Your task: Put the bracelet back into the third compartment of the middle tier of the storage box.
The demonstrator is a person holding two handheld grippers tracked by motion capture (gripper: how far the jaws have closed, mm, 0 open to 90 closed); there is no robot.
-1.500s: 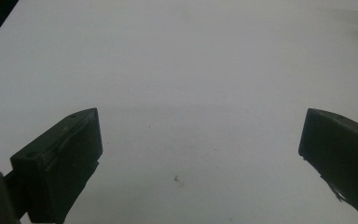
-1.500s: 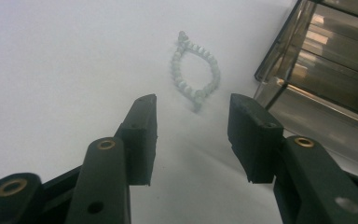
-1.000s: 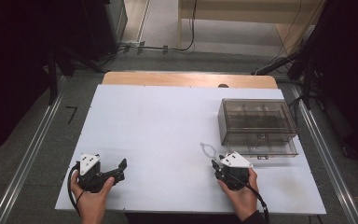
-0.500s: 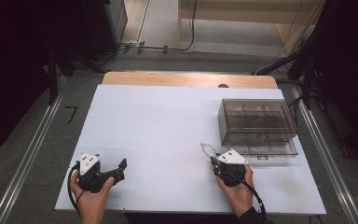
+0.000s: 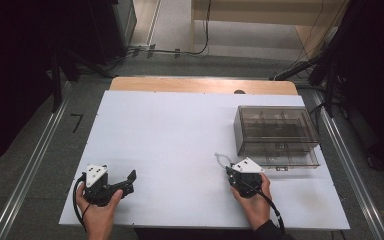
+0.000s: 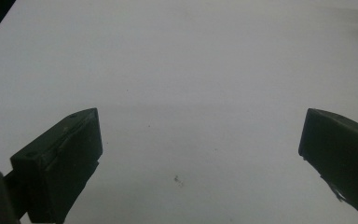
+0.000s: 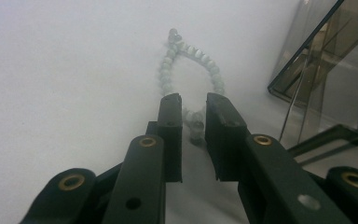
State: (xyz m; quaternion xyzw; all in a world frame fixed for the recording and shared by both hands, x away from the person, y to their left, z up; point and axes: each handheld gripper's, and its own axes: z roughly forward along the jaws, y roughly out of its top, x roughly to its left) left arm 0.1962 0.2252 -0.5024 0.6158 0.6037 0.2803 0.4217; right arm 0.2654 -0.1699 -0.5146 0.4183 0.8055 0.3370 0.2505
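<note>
From the high view, a white counter [image 5: 180,130] fills the middle of the scene, with a strip of wood showing along its far edge and grey floor around it. Two hands come in from the near edge. The left hand [image 5: 97,212] holds the left tongs [image 5: 129,181] low over the near left part of the counter, the jaws pointing toward the right and spread apart. The right hand [image 5: 252,202] holds the right tongs [image 5: 228,171] at the near right, pointing away and slightly left. A pale bead bracelet [image 5: 221,160] lies on the counter right at the tip of the right tongs. Just beside it, to the right and farther back, stands a smoky clear plastic box [image 5: 275,135] with compartments and drawers.

From the left gripper view, the two black jaws stand wide apart at the lower corners, released, with bare white counter [image 6: 186,84] between them.

From the right gripper view, the right tongs [image 7: 194,114] have their jaws drawn close together with a narrow gap. The bead bracelet [image 7: 186,58] lies looped on the counter, and its near end sits in that gap. I cannot tell whether the jaws are pressing the beads. The edge of the plastic box [image 7: 326,70] rises at the right.
</note>
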